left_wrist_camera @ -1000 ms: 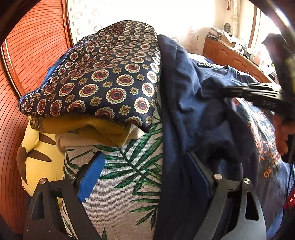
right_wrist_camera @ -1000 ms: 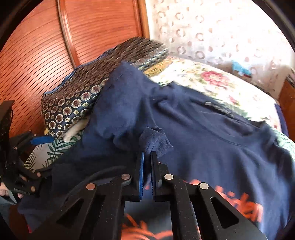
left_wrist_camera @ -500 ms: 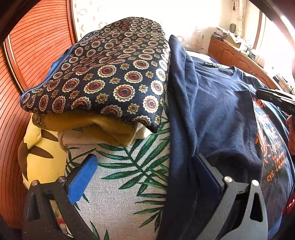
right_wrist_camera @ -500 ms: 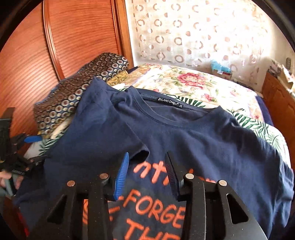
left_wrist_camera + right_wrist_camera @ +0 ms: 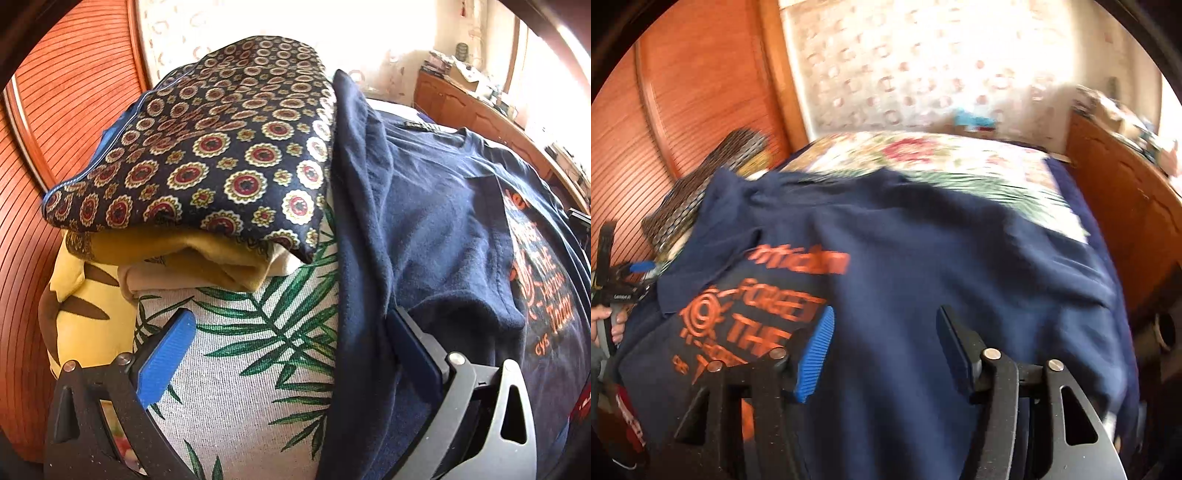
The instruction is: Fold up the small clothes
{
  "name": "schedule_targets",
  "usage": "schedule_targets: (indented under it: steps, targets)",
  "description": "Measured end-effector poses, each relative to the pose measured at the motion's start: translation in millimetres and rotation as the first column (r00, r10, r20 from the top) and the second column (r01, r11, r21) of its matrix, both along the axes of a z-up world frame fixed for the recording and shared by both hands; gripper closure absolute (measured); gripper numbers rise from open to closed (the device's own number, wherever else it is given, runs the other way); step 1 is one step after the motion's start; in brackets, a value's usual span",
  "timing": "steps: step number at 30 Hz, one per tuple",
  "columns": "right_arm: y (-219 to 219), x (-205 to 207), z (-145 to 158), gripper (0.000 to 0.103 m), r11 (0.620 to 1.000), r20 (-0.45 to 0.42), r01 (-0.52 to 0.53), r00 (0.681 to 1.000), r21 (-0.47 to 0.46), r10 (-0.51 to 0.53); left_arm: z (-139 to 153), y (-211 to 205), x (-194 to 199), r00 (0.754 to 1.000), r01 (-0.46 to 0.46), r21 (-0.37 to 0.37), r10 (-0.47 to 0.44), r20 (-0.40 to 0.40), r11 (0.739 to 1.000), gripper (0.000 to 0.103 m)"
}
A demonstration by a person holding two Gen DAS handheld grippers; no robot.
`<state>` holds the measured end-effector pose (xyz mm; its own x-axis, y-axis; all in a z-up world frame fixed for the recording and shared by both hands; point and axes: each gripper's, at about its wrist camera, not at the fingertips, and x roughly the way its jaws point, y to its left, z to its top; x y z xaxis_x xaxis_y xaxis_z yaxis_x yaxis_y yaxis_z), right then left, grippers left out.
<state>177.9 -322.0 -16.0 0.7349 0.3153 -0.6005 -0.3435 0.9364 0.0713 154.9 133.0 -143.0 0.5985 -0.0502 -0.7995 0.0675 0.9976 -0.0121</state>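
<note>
A navy T-shirt (image 5: 436, 206) with orange lettering lies spread on the bed, also in the right wrist view (image 5: 942, 258). Its left sleeve is folded in over the chest. My left gripper (image 5: 291, 332) is open at the shirt's left edge, with the right finger lying against the cloth and the left finger over the leaf-print cover. My right gripper (image 5: 886, 343) is open just above the shirt's middle and holds nothing. The left gripper also shows in the right wrist view (image 5: 624, 280) at the far left.
A stack of folded clothes (image 5: 207, 155) with a patterned navy piece on top sits left of the shirt. A yellow cushion (image 5: 85, 314) lies below it. A wooden headboard (image 5: 683, 110) stands on the left and a wooden dresser (image 5: 1126, 192) on the right.
My right gripper let go of the sleeve, opened wide and swung right over the shirt's middle. The sleeve now lies folded on the chest. My left gripper stayed open and barely moved.
</note>
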Motion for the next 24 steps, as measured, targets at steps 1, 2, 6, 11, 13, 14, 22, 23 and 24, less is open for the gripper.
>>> schedule_targets:
  steps: [1,2,6,11,13,14,22,23,24]
  targets:
    - [-14.4,-4.5,0.2,0.042,1.000,0.003,0.029,1.000,0.000,-0.029,1.9,-1.1,-1.9,1.000,0.009,0.007,-0.010,0.011,1.000,0.000]
    - [-26.9,-8.2,-0.1,0.042,0.998,0.001,0.056,0.998,-0.005,-0.056,5.2,-1.4,-5.2,0.999,0.017,0.013,-0.018,0.030,1.000,0.000]
    - [-80.0,-23.0,-0.7,0.042,0.985,-0.017,0.170,0.985,0.000,-0.170,20.6,-1.7,-15.8,0.996,0.019,0.016,-0.020,0.082,1.000,0.000]
    - [-117.1,-33.0,0.2,0.042,0.968,-0.042,0.249,0.968,0.032,-0.248,48.9,-18.3,-33.6,0.985,0.034,0.040,-0.040,0.167,0.999,0.000]
    - [-127.0,-33.3,0.8,0.042,0.964,-0.058,0.264,0.963,0.038,-0.262,55.6,-24.9,-38.3,0.982,0.047,0.017,-0.049,0.184,0.999,0.000]
    - [-130.4,-32.6,1.0,0.042,0.962,-0.073,0.269,0.961,0.047,-0.265,58.6,-30.1,-40.1,0.980,0.055,0.003,-0.055,0.192,0.998,0.000]
    - [-150.7,-35.0,-4.6,0.042,0.954,-0.154,0.278,0.953,0.113,-0.260,70.6,-77.6,-54.4,0.964,0.130,-0.103,-0.102,0.246,0.986,0.000]
    - [-154.1,-31.1,-4.9,0.042,0.954,-0.163,0.276,0.953,0.118,-0.256,71.1,-82.6,-56.3,0.963,0.139,-0.108,-0.109,0.247,0.984,0.000]
    - [-157.0,-27.3,-5.0,0.043,0.955,-0.173,0.272,0.953,0.121,-0.250,70.5,-87.5,-57.9,0.962,0.149,-0.110,-0.118,0.246,0.983,0.000]
